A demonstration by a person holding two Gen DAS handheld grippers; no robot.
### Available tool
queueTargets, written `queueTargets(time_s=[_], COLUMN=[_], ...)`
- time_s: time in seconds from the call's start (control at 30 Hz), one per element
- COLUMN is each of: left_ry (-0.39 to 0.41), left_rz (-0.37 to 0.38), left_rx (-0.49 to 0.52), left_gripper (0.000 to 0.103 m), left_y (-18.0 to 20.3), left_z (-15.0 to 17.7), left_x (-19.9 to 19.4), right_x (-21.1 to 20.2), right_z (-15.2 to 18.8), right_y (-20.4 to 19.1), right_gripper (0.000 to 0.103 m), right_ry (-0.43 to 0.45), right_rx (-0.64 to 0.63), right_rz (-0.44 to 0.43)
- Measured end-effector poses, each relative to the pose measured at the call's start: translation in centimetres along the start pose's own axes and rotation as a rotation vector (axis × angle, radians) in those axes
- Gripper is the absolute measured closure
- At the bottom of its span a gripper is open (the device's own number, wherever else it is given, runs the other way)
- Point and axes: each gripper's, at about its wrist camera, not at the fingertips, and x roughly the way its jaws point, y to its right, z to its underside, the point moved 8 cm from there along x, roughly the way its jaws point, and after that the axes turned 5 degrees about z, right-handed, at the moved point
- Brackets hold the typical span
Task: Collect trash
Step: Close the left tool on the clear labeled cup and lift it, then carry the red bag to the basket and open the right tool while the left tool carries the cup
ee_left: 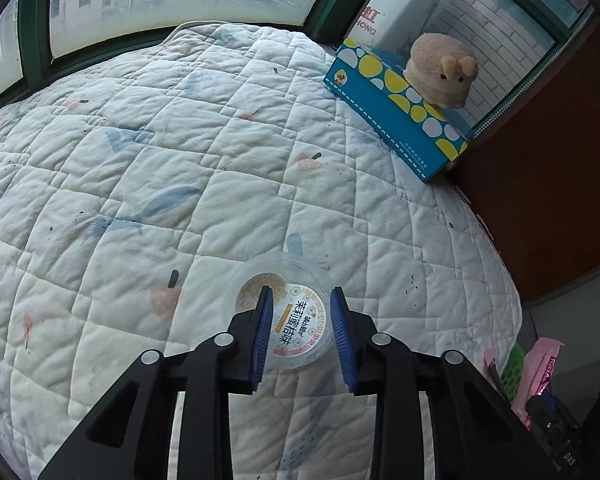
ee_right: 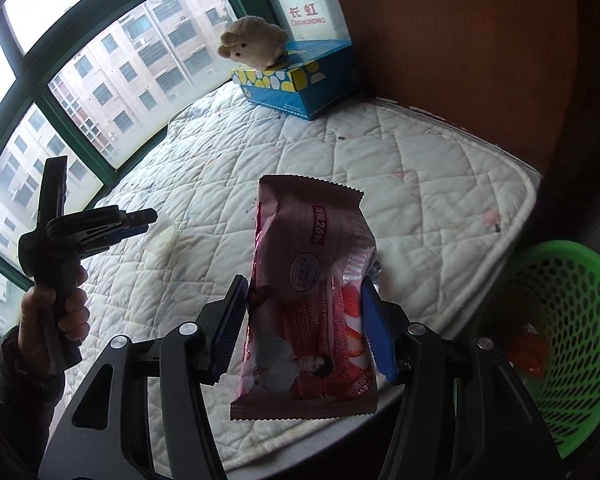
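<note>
Wrapper held, basket lower right.
My right gripper [ee_right: 304, 320] pinches the pink wrapper [ee_right: 312, 300]; green basket [ee_right: 572, 280] sits right. Left gripper [ee_left: 302, 332] clamps the clear cup [ee_left: 288, 312].

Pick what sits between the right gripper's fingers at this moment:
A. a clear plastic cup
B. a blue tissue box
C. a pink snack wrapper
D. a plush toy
C: in the right wrist view the right gripper is closed on the pink snack wrapper, held above the quilt, its pads pressing the pack's sides; the green basket stands nearby at the right.
</note>
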Motion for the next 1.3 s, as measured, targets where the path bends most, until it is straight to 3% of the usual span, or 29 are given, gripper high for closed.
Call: queueTargets(time_s=[0.17,0.2,0.27,0.37,0.43,0.47,0.5,0.87,0.93,1.0,1.3], left_ry=[0.002,0.000,0.029,0.048,0.048,0.051,0.051,-0.024,-0.029,-0.041,0.013], left_rz=[0.032,0.034,0.007,-0.011,-0.039,-0.061,-0.077,-0.195,-0.200,-0.198,-0.173], left_rx=[-0.017,-0.016,0.005,0.050,0.087,0.106,0.126,0.219,0.221,0.223,0.244], left_gripper=[0.075,0.058,0.041,0.037,0.028,0.018,0.016,0.015,0.023,0.038,0.038], left_y=[0.6,0.8,1.0,1.5,1.6,1.5,1.5,0.1,0.0,0.1,3.0], left_z=[0.4,0.4,0.3,-0.2,-0.5,-0.5,-0.6,0.9,1.1,1.4,2.5], left_x=[-0.7,-0.8,-1.5,-2.0,-1.8,-1.7,-1.5,2.9,3.2,3.5,0.8], right_x=[-1.4,-1.6,-1.8,-1.8,-1.6,-1.8,-1.9,-2.6,-2.9,-3.1,-4.7], right_z=[0.5,0.6,0.8,0.8,0.7,0.8,0.9,1.9,2.2,2.5,4.0], right_y=[1.2,1.4,1.7,1.9,1.9,2.0,2.1,3.2,3.7,4.2,7.8], right_gripper=[0.047,0.047,0.047,0.047,0.047,0.047,0.047,0.047,0.047,0.047,0.047], right_ry=[0.018,0.021,0.022,0.023,0.021,0.023,0.024,0.026,0.027,0.029,0.039], right_rx=[0.014,0.019,0.027,0.030,0.032,0.031,0.031,0.019,0.015,0.016,0.053], right_rz=[0.010,0.012,0.011,0.015,0.014,0.016,0.018,0.071,0.085,0.098,0.158])
